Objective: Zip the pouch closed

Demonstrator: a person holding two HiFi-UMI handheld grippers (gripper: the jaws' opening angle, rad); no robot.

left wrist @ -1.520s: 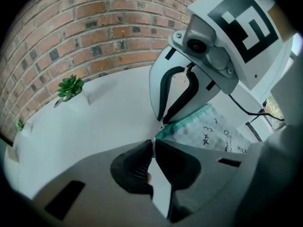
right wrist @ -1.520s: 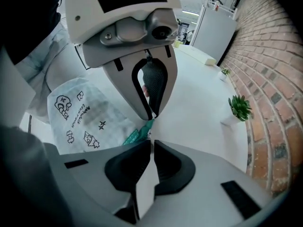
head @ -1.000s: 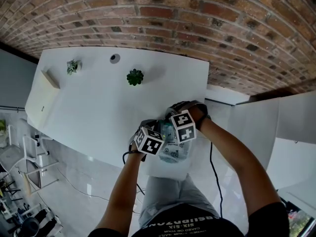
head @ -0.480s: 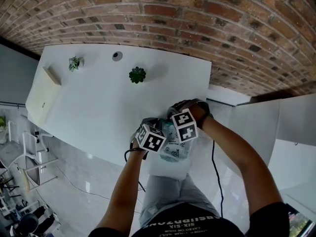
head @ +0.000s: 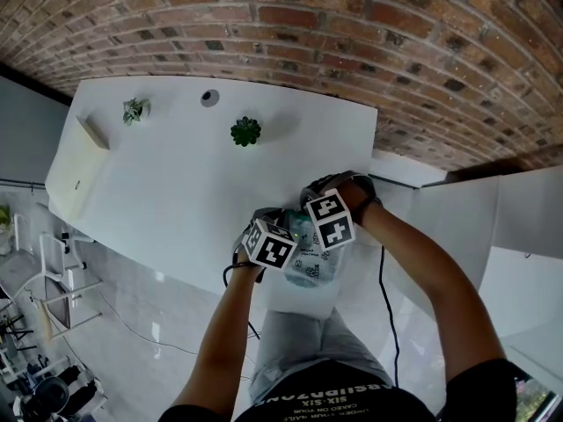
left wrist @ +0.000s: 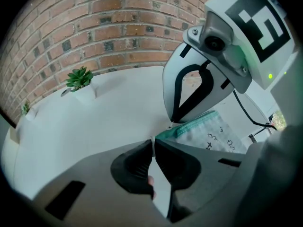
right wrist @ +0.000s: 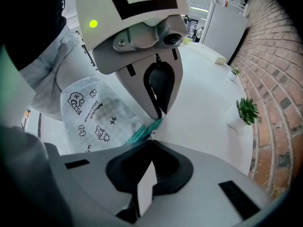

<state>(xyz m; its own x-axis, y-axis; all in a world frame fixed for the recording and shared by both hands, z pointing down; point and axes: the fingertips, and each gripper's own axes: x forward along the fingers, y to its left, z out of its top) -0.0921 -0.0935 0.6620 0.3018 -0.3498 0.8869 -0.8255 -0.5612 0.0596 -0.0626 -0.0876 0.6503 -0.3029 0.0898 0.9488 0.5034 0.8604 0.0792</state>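
You had the left gripper (left wrist: 152,142) pinching the pouch (head: 312,269) by its teal corner at the table's (head: 176,174) near edge and the right gripper (right wrist: 150,141) clamped beside it, seemingly on the zipper pull (left wrist: 171,125), with the pouch stretching back toward you.

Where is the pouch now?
In the head view the pouch is at the near edge of the white table, its teal zipper end pinched between the left hand-held gripper and the right hand-held gripper.

One pouch (head: 311,269), two tongs (left wrist: 152,142) (right wrist: 150,144), two potted plants (head: 245,131) (head: 134,110).
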